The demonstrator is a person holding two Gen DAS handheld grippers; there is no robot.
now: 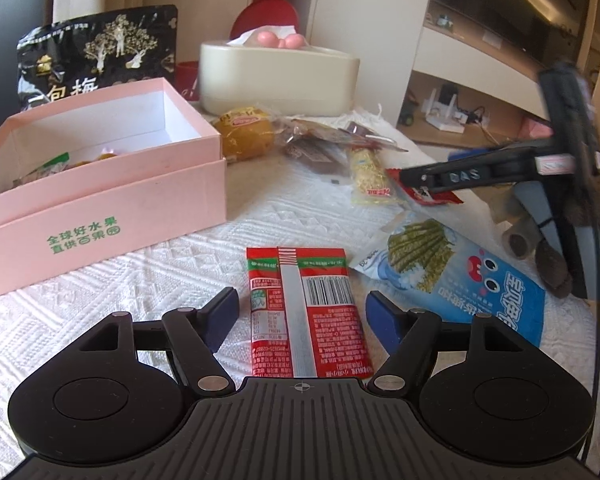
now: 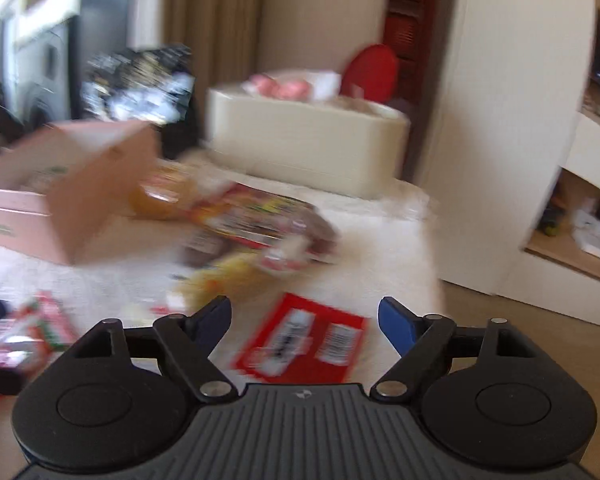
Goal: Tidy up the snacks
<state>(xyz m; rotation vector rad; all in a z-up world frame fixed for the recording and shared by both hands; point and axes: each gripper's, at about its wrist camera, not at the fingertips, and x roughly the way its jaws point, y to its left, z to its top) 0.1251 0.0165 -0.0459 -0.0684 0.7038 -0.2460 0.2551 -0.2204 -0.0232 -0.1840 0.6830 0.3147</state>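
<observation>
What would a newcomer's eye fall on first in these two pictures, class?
Probably the pink box, open at the left on the white cloth, with a few snacks already inside. Next, the red packet lying flat between the left tool's open jaws, and the blue seaweed bag beside it.

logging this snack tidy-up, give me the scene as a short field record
surface: white textured cloth
container: pink box, open, some snacks already inside
left hand-held gripper: open, straddling a red packet lying flat
right hand-held gripper: open, above another red packet, nothing held
loose snacks: blue seaweed bag, yellow bun, yellow bar
behind: black bag, cream tissue box
</observation>
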